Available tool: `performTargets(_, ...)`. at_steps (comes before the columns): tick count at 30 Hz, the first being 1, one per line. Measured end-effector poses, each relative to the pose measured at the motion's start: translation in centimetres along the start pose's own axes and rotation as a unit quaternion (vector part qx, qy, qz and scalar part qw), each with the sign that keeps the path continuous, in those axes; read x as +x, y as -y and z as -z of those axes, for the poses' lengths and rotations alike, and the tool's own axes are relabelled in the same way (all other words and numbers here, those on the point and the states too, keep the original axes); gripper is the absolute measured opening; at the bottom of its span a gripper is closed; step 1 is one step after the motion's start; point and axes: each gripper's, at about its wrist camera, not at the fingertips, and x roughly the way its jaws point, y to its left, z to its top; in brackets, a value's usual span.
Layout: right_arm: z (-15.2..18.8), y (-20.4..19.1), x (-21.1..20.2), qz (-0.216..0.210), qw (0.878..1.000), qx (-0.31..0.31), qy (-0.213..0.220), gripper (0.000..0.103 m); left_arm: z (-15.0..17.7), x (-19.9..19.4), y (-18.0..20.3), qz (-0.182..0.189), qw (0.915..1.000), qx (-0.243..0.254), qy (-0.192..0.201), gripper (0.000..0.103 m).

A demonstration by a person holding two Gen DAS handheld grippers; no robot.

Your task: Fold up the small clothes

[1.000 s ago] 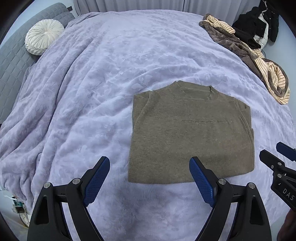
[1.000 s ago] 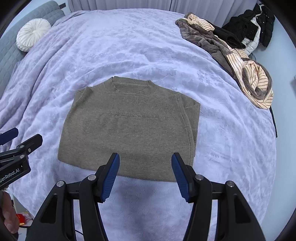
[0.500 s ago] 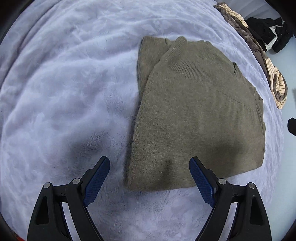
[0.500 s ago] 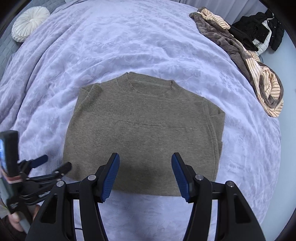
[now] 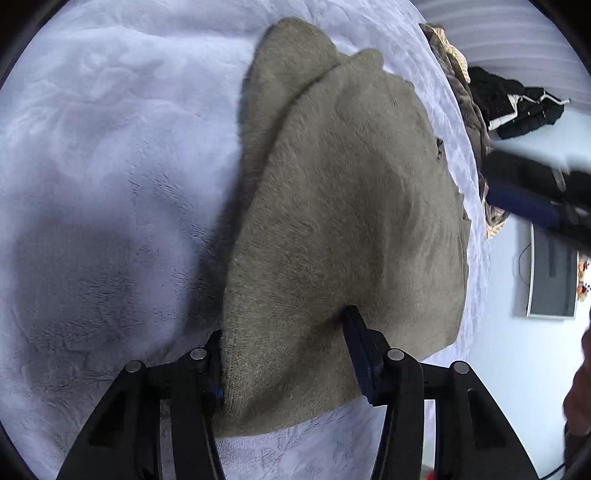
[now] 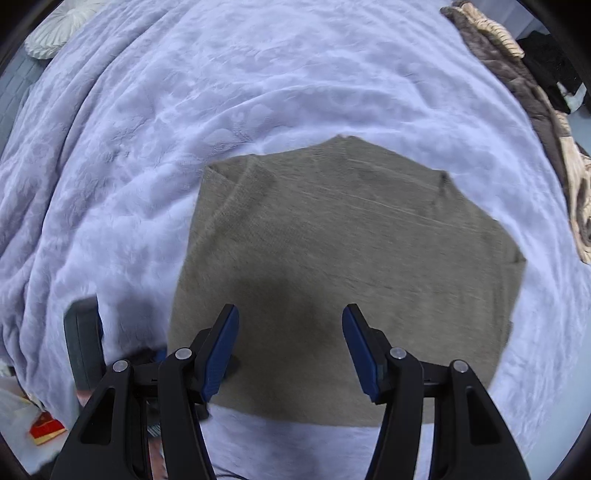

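Olive knitted sweater (image 5: 332, 221) bunches between my left gripper (image 5: 284, 354) at six o'clock; its jaws just closed, gripping the hem. My right gripper (image 6: 290, 350) hovers open, so folding can start.

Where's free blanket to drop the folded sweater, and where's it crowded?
Free: the wide lavender plush blanket between the olive knit sweater and the round white pleated cushion, plus the bare strip left of the sweater. Crowded: the far right edge, with a brown and cream striped clothes pile beside black garments.
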Motion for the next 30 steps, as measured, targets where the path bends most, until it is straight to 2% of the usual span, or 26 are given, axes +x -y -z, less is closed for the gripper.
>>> performTargets(3,-2.5,-2.0,2.8,0.001,1.000,-0.006,-0.017,0.062,0.4,-0.2,-0.4,0.003,1.0000,0.000,0.009,0.035)
performTargets(5,-3.8,-3.8,4.7,0.009,0.999,-0.022,-0.026,0.062,0.6,-0.4,-0.6,0.011,0.9999,-0.004,0.013,0.030)
performTargets(9,-4.8,-7.2,7.5,0.033,0.998,-0.056,-0.027,0.062,1.1,-0.2,0.3,-0.010,0.9996,0.019,0.021,0.029)
performTargets(12,-4.9,-8.5,9.6,0.054,0.997,-0.052,-0.033,0.076,1.2,0.1,0.9,-0.022,0.9991,0.030,0.021,0.029)
performTargets(13,-4.9,-8.9,10.1,0.071,0.996,-0.055,-0.030,0.077,1.2,0.3,0.9,-0.021,0.9992,0.028,0.019,0.029)
performTargets(15,-5.1,-9.2,10.9,0.095,0.994,-0.056,-0.026,0.073,1.4,0.4,0.7,-0.017,0.9994,0.025,0.018,0.029)
performTargets(16,-5.2,-9.1,10.8,0.096,0.994,-0.053,-0.020,0.063,1.4,0.2,0.8,-0.019,0.9991,0.031,0.021,0.029)
performTargets(17,-5.2,-8.8,10.6,0.090,0.994,-0.054,-0.012,0.054,1.6,-0.1,1.0,-0.022,0.9988,0.036,0.025,0.032)
performTargets(18,-5.1,-8.4,10.4,0.085,0.995,-0.055,-0.008,0.046,1.7,-0.4,1.0,-0.029,0.9985,0.038,0.026,0.046)
performTargets(19,-5.0,-7.8,10.2,0.078,0.995,-0.055,-0.008,0.030,2.0,-0.8,0.8,-0.032,0.9985,0.036,0.027,0.056)
performTargets(20,-5.1,-7.1,9.9,0.061,0.997,-0.049,-0.009,0.022,2.3,-1.3,0.5,-0.025,0.9987,0.030,0.031,0.077)
performTargets(21,-5.1,-6.6,9.5,0.045,0.998,-0.043,-0.007,0.021,2.6,-1.9,0.3,-0.019,0.9987,0.026,0.039,0.085)
performTargets(25,-3.9,-5.3,6.4,-0.003,0.999,-0.044,0.026,0.019,3.5,-3.0,0.5,-0.025,0.9978,0.037,0.049,0.085)
performTargets(30,-2.4,-2.6,3.5,-0.058,0.997,0.009,0.049,0.018,3.5,-1.3,0.7,-0.022,0.9987,0.031,0.033,0.085)
